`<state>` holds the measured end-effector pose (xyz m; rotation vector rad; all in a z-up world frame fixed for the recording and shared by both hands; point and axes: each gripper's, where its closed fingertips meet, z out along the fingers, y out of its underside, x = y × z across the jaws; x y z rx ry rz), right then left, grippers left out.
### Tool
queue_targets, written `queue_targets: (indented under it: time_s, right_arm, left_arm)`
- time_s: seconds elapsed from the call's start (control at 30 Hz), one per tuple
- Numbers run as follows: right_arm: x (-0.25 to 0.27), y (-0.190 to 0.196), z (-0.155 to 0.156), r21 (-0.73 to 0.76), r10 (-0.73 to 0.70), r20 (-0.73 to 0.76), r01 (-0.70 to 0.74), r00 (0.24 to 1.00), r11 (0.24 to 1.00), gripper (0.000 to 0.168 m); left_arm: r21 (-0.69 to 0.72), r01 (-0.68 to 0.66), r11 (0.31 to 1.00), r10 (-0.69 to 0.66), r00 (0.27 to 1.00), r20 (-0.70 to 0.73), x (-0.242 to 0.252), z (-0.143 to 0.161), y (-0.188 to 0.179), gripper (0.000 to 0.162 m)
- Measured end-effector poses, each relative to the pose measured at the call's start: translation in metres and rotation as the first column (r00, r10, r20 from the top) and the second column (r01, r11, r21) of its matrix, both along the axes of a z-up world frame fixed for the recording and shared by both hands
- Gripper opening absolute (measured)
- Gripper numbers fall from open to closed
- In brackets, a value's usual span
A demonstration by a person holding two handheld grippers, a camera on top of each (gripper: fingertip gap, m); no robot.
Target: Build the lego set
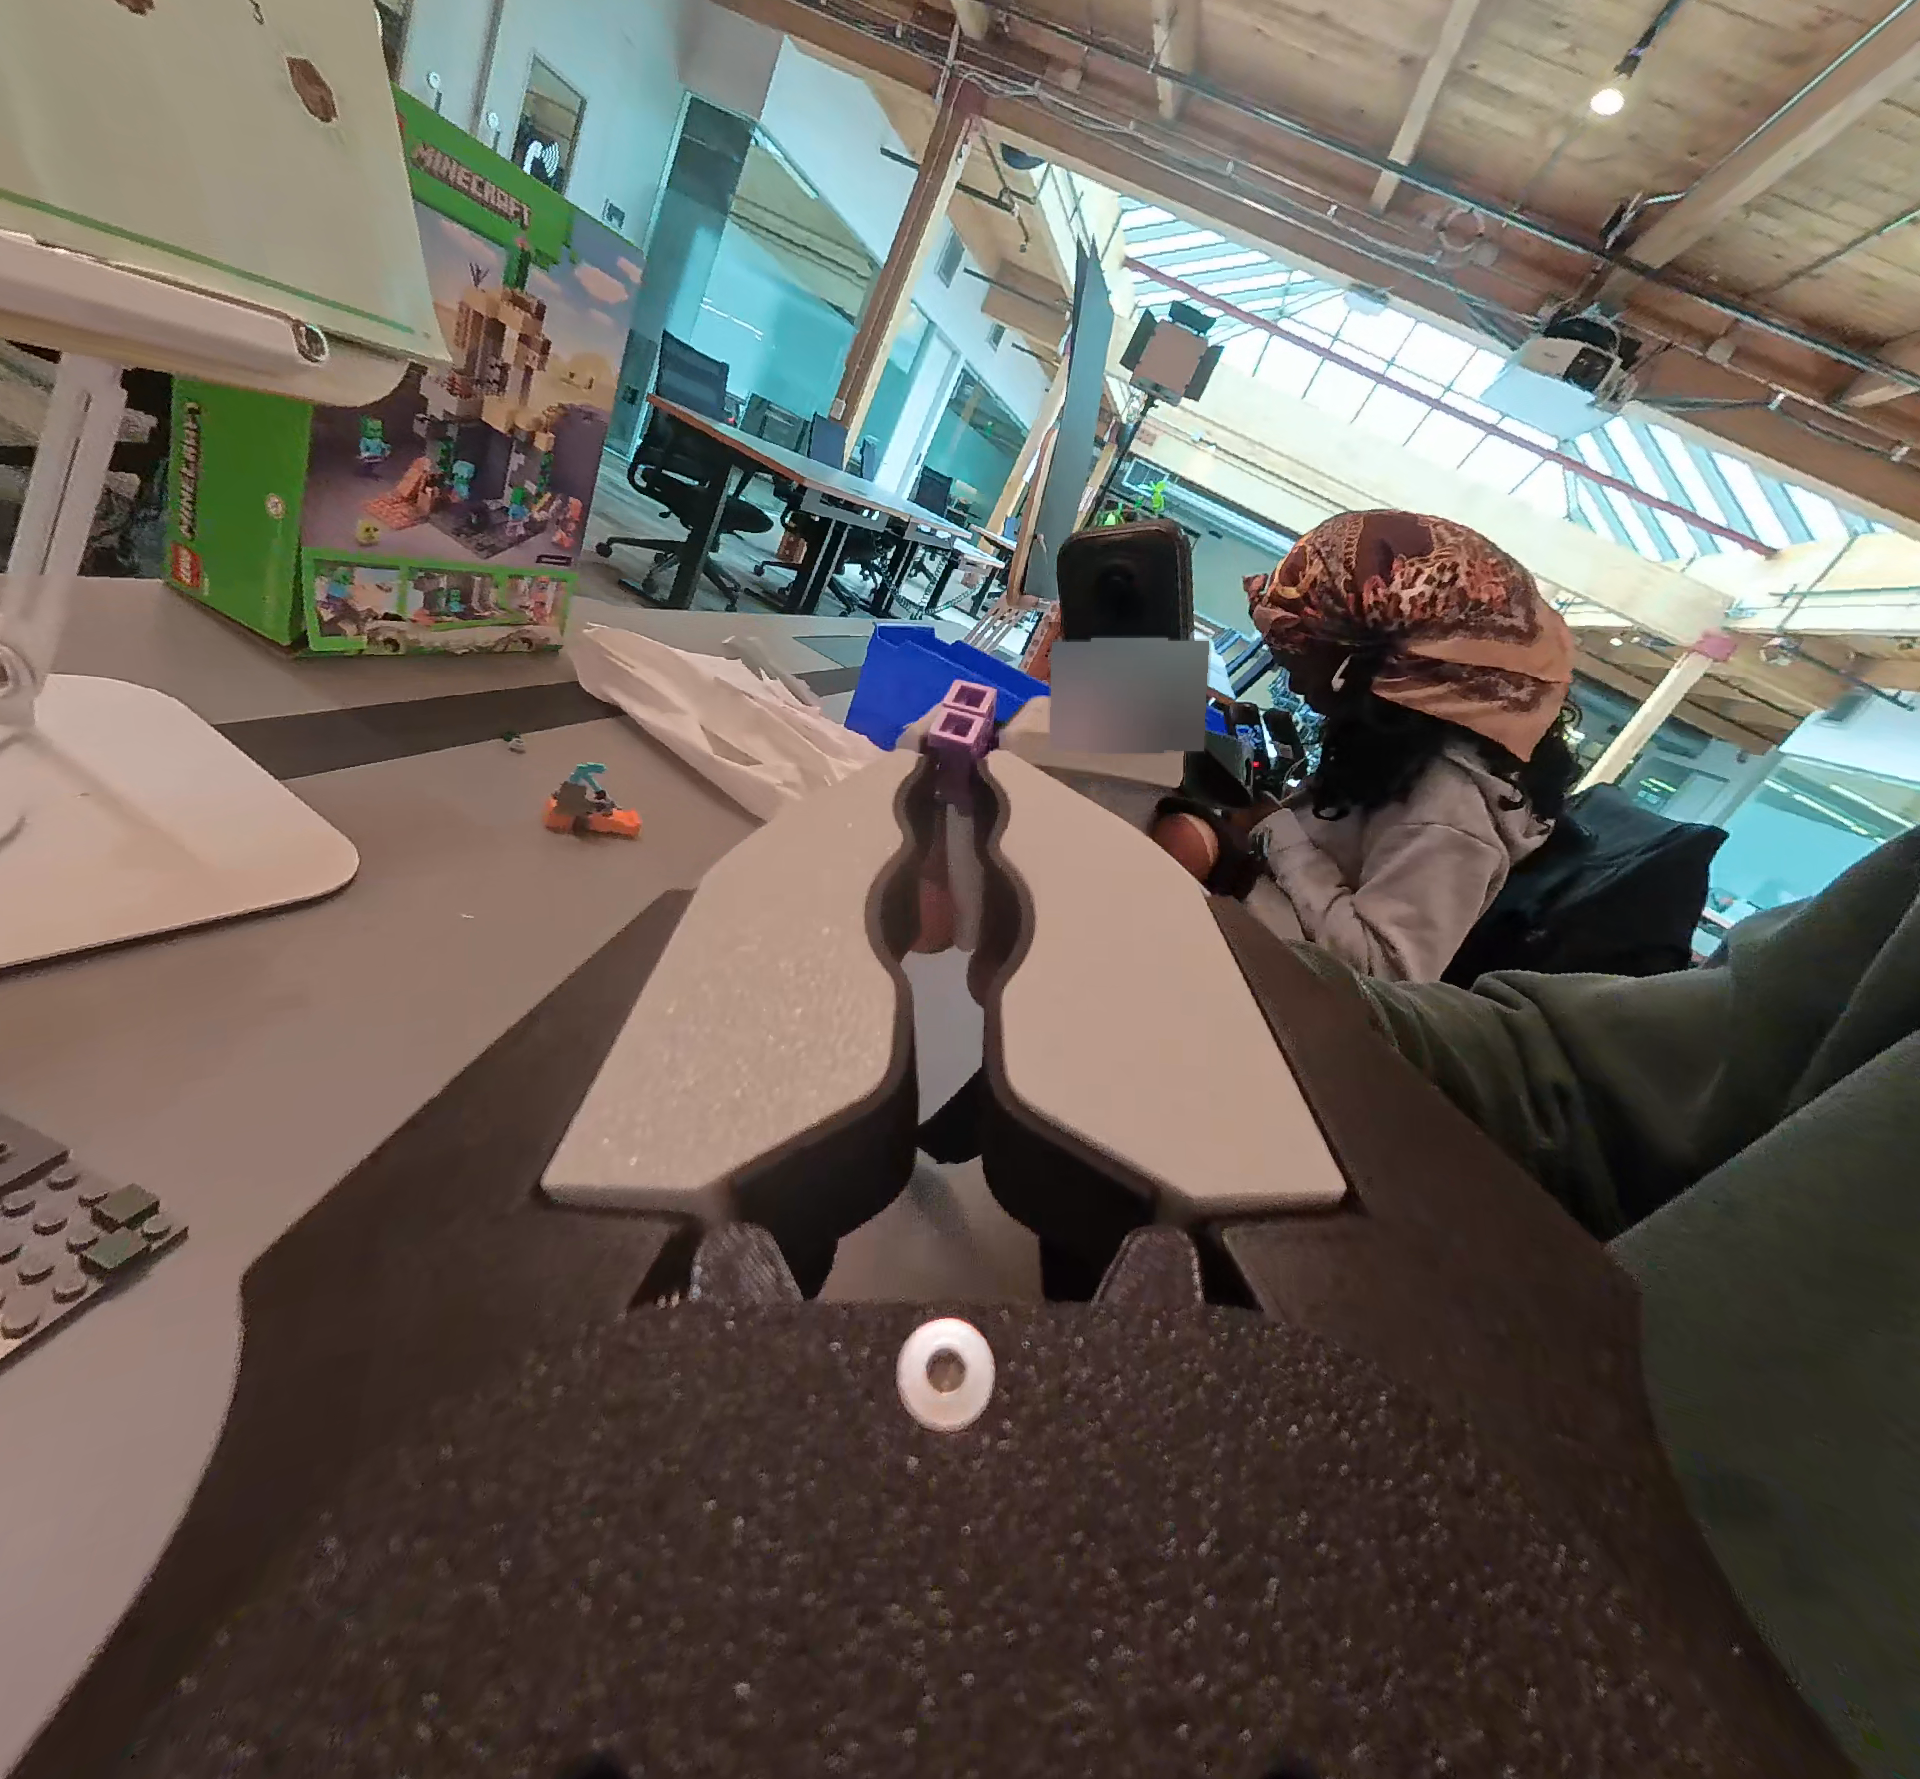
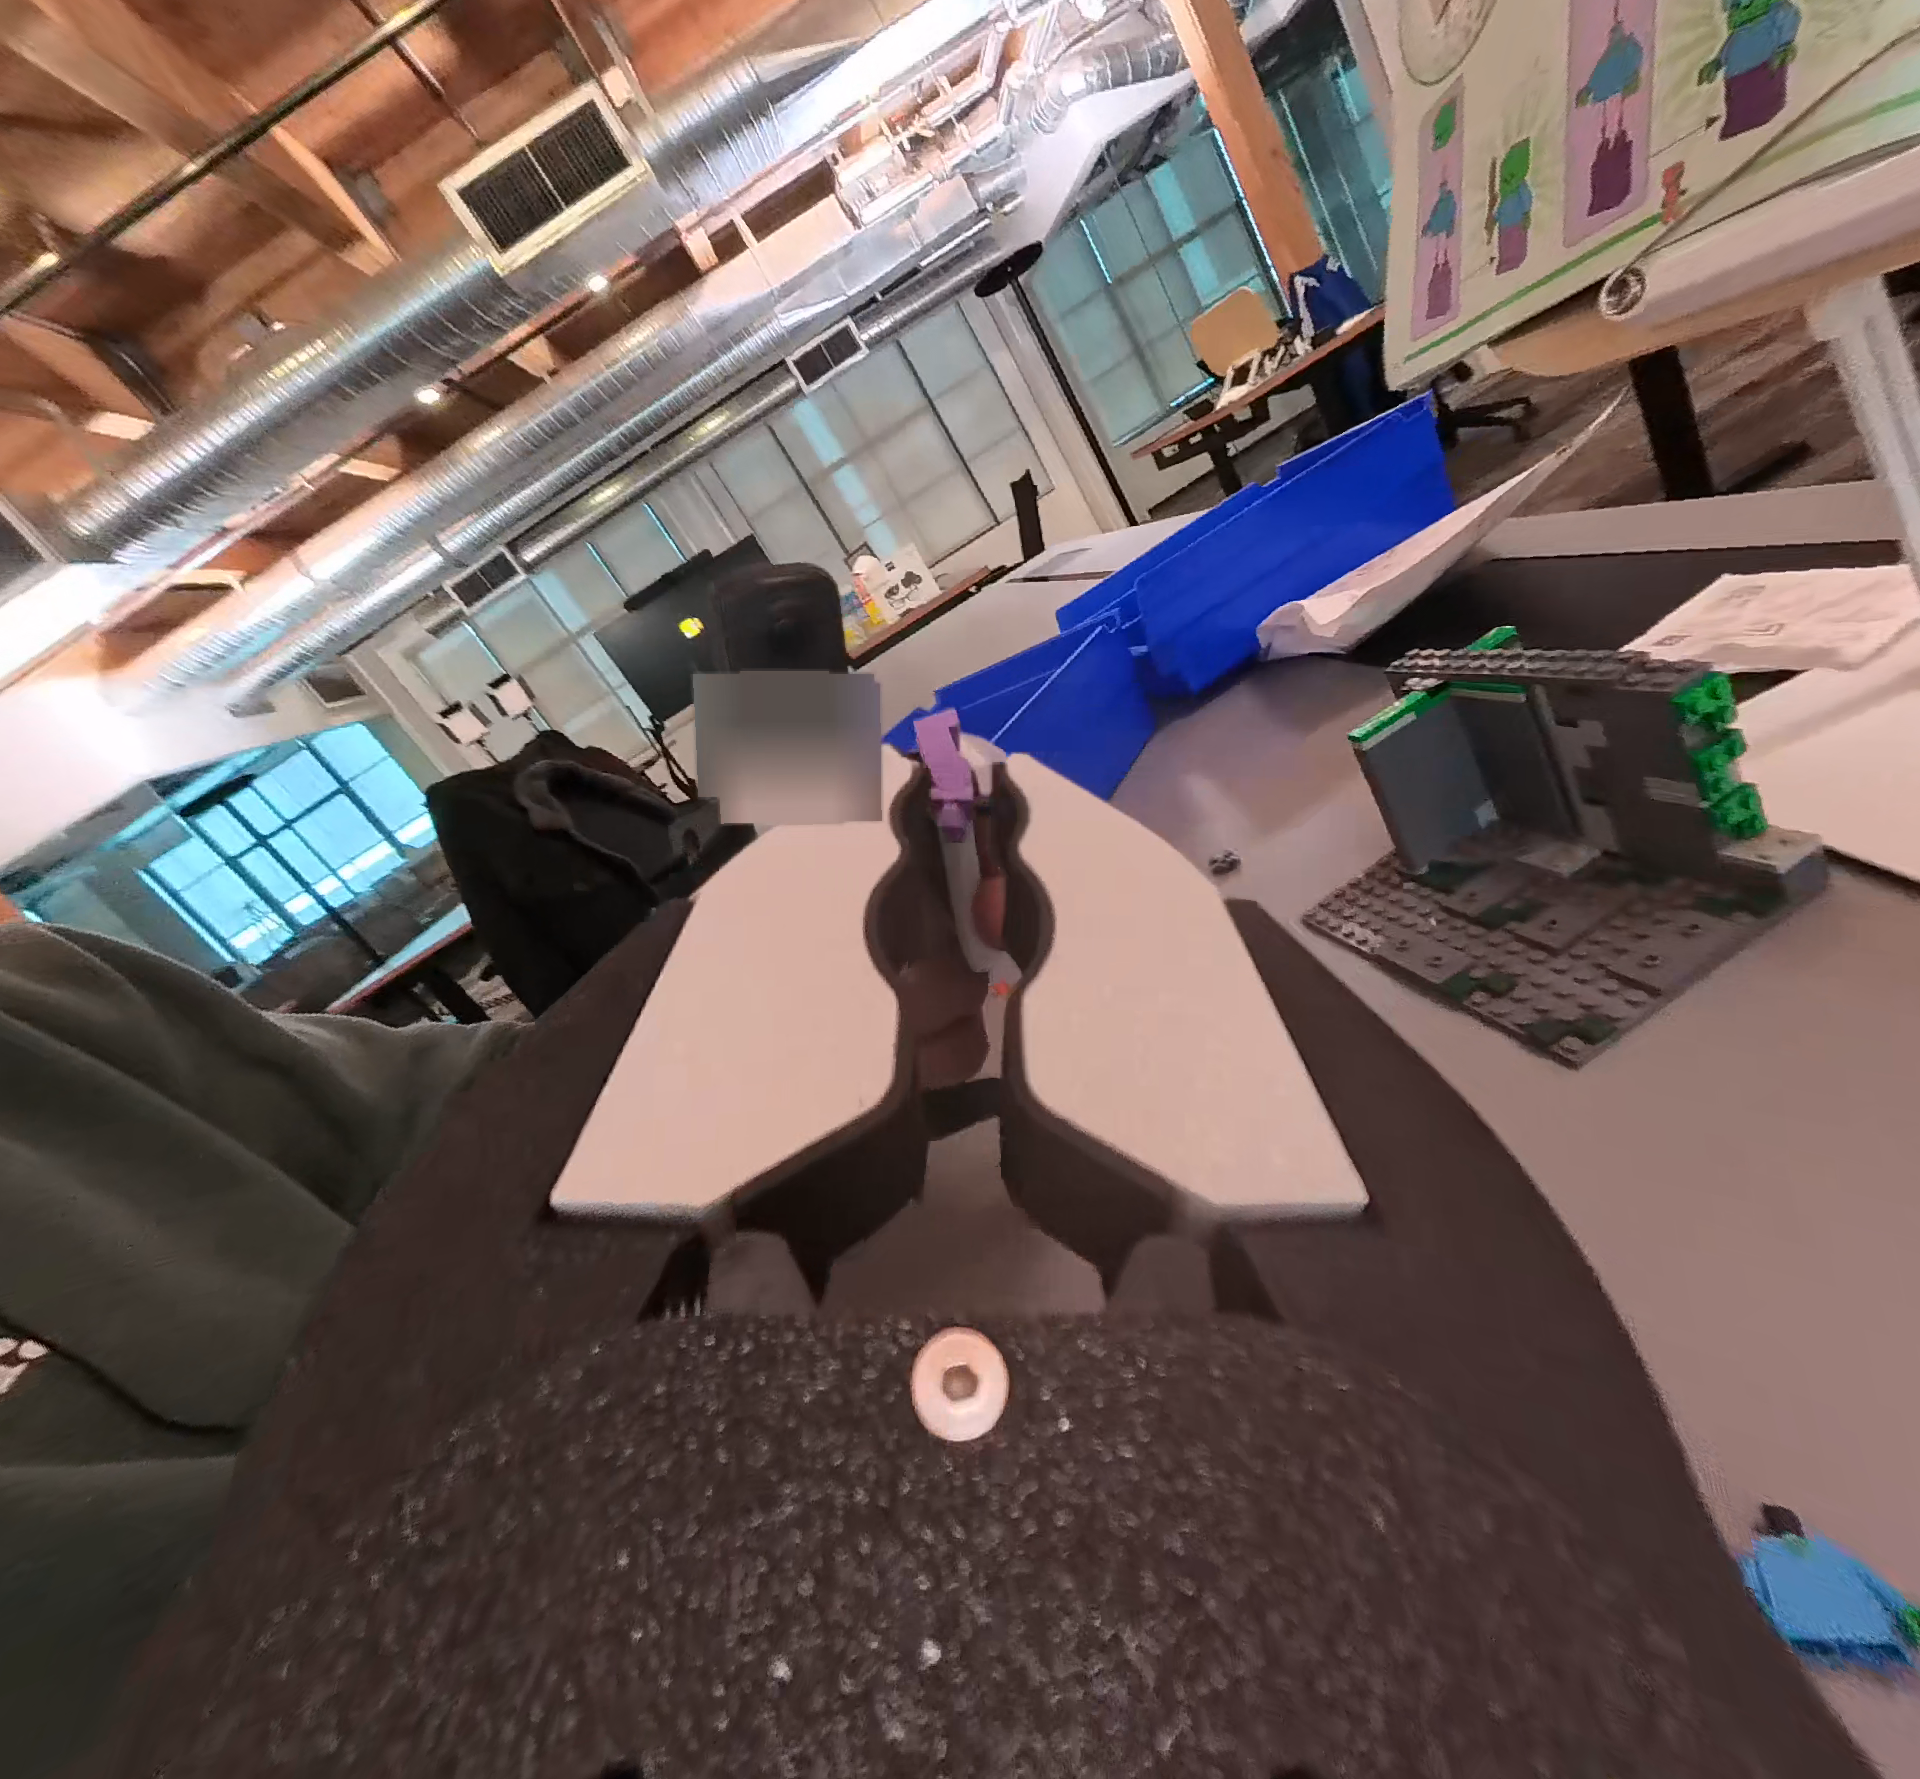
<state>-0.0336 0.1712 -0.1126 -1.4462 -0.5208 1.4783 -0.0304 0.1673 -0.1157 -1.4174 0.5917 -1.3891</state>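
purple piece (image 1: 961, 730) pinched between both grippers, held up above the table
left gripper (image 1: 958, 742) and right gripper (image 2: 961, 779) closed on it; grey build (image 2: 1569, 856) partly done, figure (image 1: 590, 799) loose on table, much left.

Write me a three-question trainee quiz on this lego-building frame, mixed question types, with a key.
1. True or false: the left gripper is shut on a purple lego piece.
2. What stands on the table in the right wrist view? A) the grey lego build with green bricks B) a red toy car C) a glass bottle.
3. Fill in: the stacked bins behind the right gripper are coloured ____.

Key: 1 true; 2 A; 3 blue.
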Motion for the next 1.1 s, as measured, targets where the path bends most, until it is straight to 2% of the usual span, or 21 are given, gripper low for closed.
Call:
queue_targets:
  time_s: [0.13,0.23,0.3,0.4,0.53,0.63,0.77,0.9,1.1]
  right_arm:
    - [0.001,-0.003,-0.003,0.012,0.029,0.029,-0.029,0.999,0.999,0.007]
    - [0.004,-0.003,-0.007,0.058,0.032,0.133,-0.04,0.991,0.998,0.007]
    - [0.009,-0.003,-0.011,0.114,0.021,0.258,-0.052,0.966,0.992,0.007]
    - [0.017,-0.003,-0.023,0.19,0.001,0.481,-0.106,0.877,0.976,0.007]
    - [0.02,-0.012,-0.043,0.301,-0.037,0.705,-0.251,0.708,0.92,0.007]
    - [0.017,-0.025,-0.047,0.476,-0.142,0.755,-0.385,0.641,0.791,0.007]
    - [0.014,-0.041,-0.043,0.692,-0.324,0.7,-0.492,0.637,0.529,0.007]
    - [0.016,-0.053,-0.048,0.751,-0.414,0.66,-0.558,0.627,0.352,0.007]
    - [0.013,-0.076,-0.055,0.756,-0.485,0.614,-0.64,0.623,0.136,0.007]
  left_arm:
    - [0.001,0.007,1.0,-0.006,1.0,-0.013,0.003,-0.004,-0.002,0.007]
    - [0.05,0.009,0.999,-0.006,0.998,-0.068,0.004,-0.008,-0.004,0.009]
    - [0.127,-0.009,0.992,0.031,0.984,-0.174,0.001,-0.015,-0.001,0.018]
    - [0.23,-0.014,0.973,0.087,0.947,-0.309,-0.004,-0.023,0.001,0.023]
    - [0.328,0.049,0.943,0.103,0.897,-0.429,0.004,-0.033,-0.008,0.022]
    - [0.339,0.141,0.93,0.048,0.869,-0.493,0.012,-0.044,-0.022,0.02]
    - [0.151,0.263,0.953,-0.185,0.898,-0.399,0.014,-0.046,-0.037,0.02]
    - [0.059,0.363,0.93,-0.325,0.886,-0.332,0.01,-0.044,-0.047,0.02]
    - [-0.09,0.53,0.843,-0.533,0.8,-0.275,0.015,-0.057,-0.072,0.024]
